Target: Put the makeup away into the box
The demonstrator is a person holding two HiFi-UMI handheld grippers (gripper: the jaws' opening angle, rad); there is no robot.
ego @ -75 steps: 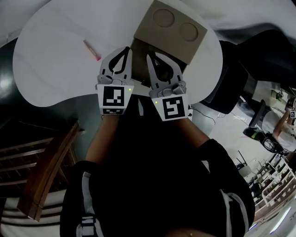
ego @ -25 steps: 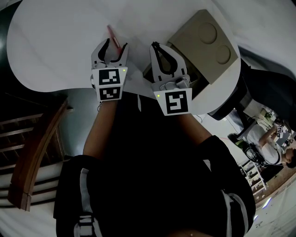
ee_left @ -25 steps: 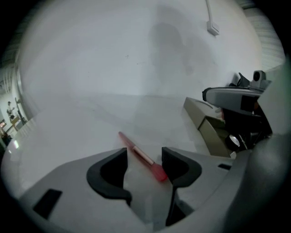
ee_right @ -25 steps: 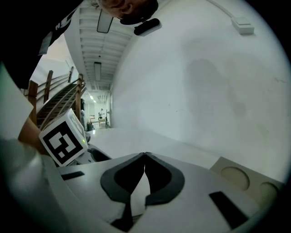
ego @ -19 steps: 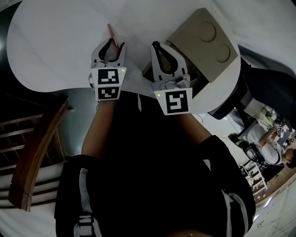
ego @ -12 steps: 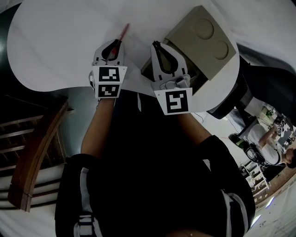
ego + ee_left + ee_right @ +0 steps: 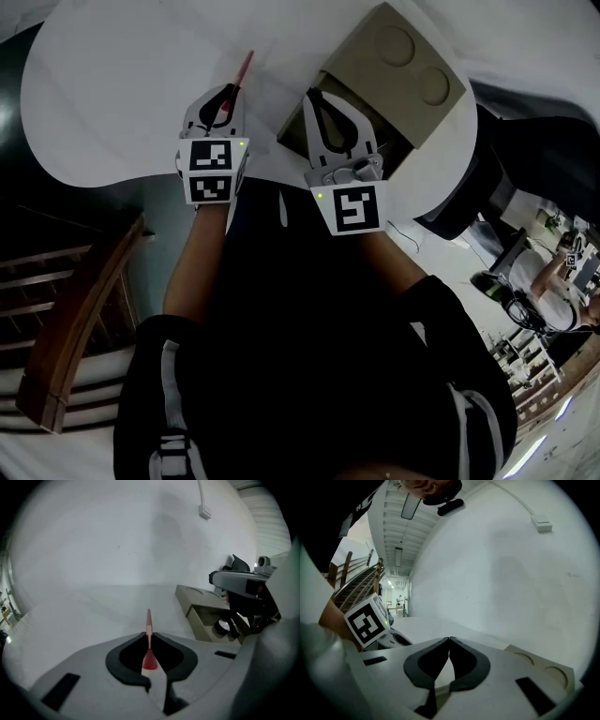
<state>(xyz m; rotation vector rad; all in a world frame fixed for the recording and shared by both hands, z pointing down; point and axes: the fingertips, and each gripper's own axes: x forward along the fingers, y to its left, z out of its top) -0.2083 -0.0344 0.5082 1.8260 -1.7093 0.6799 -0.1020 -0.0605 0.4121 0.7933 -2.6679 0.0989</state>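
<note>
A thin pink makeup stick (image 7: pixel 244 67) pokes out past the tips of my left gripper (image 7: pixel 228 90), just above the white table (image 7: pixel 112 94). In the left gripper view the stick (image 7: pixel 148 626) lies pinched in my left gripper (image 7: pixel 149 633), whose jaws have just been closing on it. The tan box (image 7: pixel 394 66) stands to the right; its open compartment (image 7: pixel 213 620) holds a round item (image 7: pixel 222 628). My right gripper (image 7: pixel 315 96) is shut and empty at the box's near left corner. In its own view the right gripper (image 7: pixel 449 639) has its tips touching.
A wooden railing (image 7: pixel 84 309) runs below the table's left edge. A dark chair (image 7: pixel 525 150) stands right of the box. White wall with a cable box (image 7: pixel 204 512) rises behind the table. The left gripper's marker cube (image 7: pixel 368 620) shows beside the right jaws.
The left gripper went from open around the pink stick on the table to shut on it, and lifted it. Both grippers rose slightly.
</note>
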